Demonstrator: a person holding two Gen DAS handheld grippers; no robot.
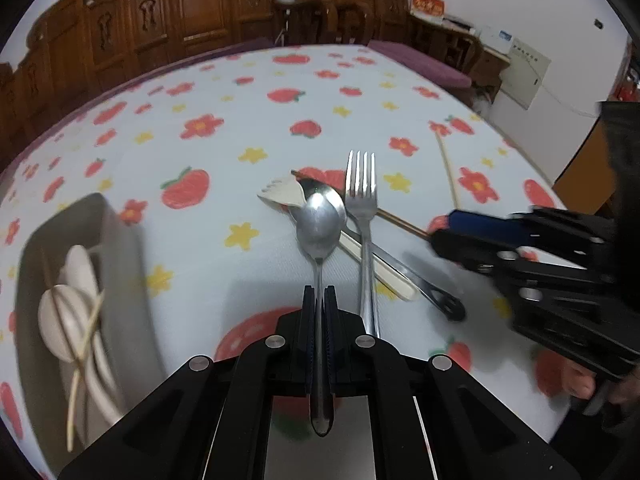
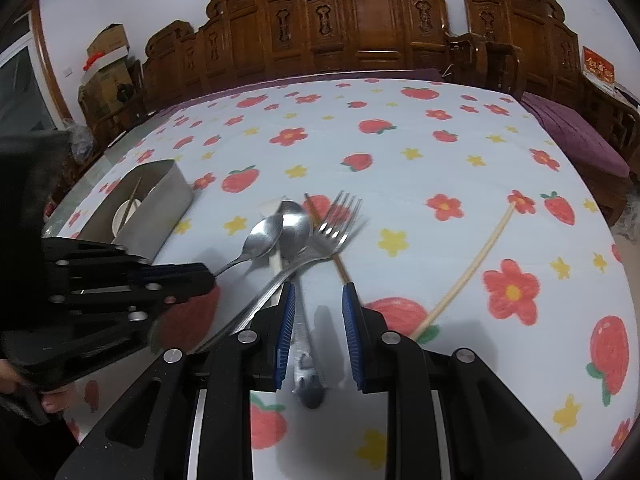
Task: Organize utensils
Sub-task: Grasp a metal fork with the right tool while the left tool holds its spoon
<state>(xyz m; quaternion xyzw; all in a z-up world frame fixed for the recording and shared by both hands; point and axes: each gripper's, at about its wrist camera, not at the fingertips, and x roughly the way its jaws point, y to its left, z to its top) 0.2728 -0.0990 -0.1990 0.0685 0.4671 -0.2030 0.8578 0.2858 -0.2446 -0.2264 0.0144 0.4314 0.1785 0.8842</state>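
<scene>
My left gripper (image 1: 319, 300) is shut on the handle of a steel spoon (image 1: 321, 224), which also shows in the right wrist view (image 2: 262, 236). A steel fork (image 1: 362, 192) lies just right of it, over a larger steel spoon (image 2: 294, 224), a cream plastic fork (image 1: 282, 196) and a brown chopstick (image 1: 400, 222). My right gripper (image 2: 319, 304) is open, its jaws either side of the larger spoon's handle (image 2: 304, 344). A grey metal box (image 1: 116, 264) at the left holds white spoons (image 1: 60, 320) and chopsticks.
A pale chopstick (image 2: 468, 268) lies alone on the flowered tablecloth (image 2: 400, 152) to the right. Carved wooden chairs (image 2: 360, 24) line the table's far edge. The table edge drops off at the right.
</scene>
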